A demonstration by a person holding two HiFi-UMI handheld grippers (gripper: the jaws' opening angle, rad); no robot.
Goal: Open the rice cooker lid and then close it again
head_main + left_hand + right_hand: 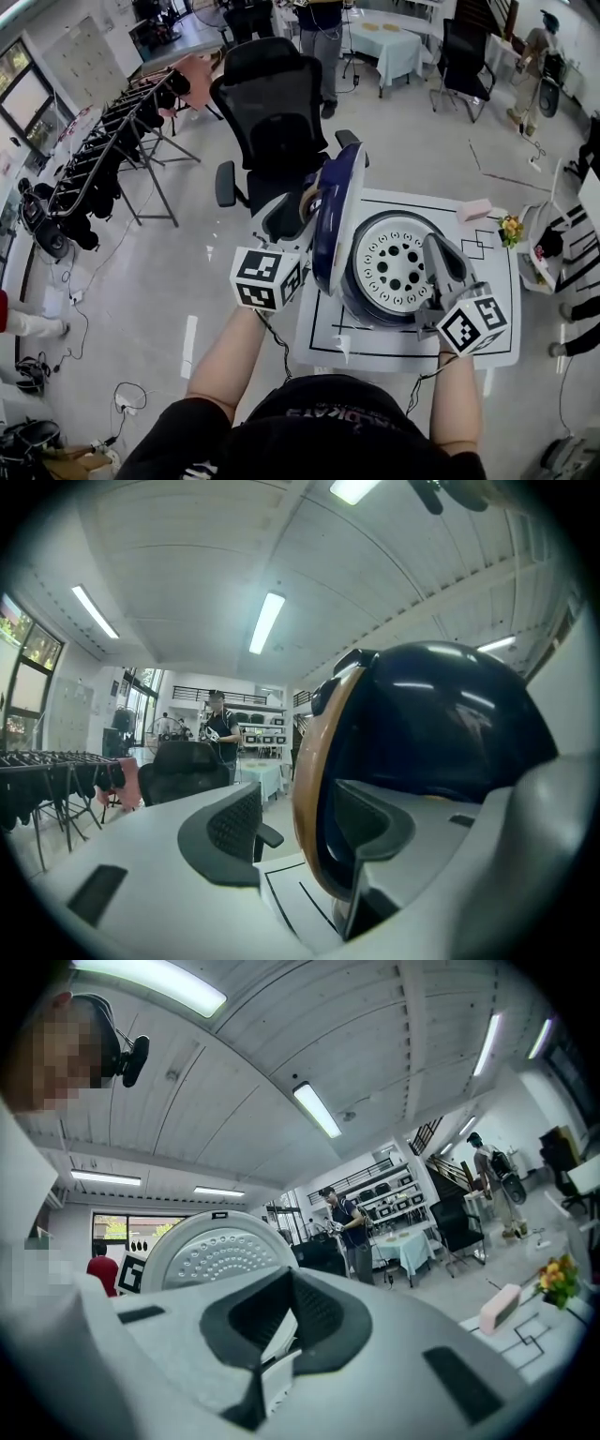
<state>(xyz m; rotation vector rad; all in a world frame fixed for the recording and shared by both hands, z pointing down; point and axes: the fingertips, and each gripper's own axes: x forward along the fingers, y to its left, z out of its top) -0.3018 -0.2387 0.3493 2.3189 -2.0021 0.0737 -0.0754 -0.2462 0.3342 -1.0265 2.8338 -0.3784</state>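
Rice cooker lid stands upright, open.
Left gripper has its fingers spread wide astride the rim; right gripper fingers pressed together, empty.

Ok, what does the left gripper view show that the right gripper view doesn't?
Only the left gripper view: the dark blue outer shell with its gold rim, and a rack of dark gear. Only the right gripper view: the perforated inner plate, the pink block and the flowers. Both: the raised lid itself, the standing person and the cloth-covered table.
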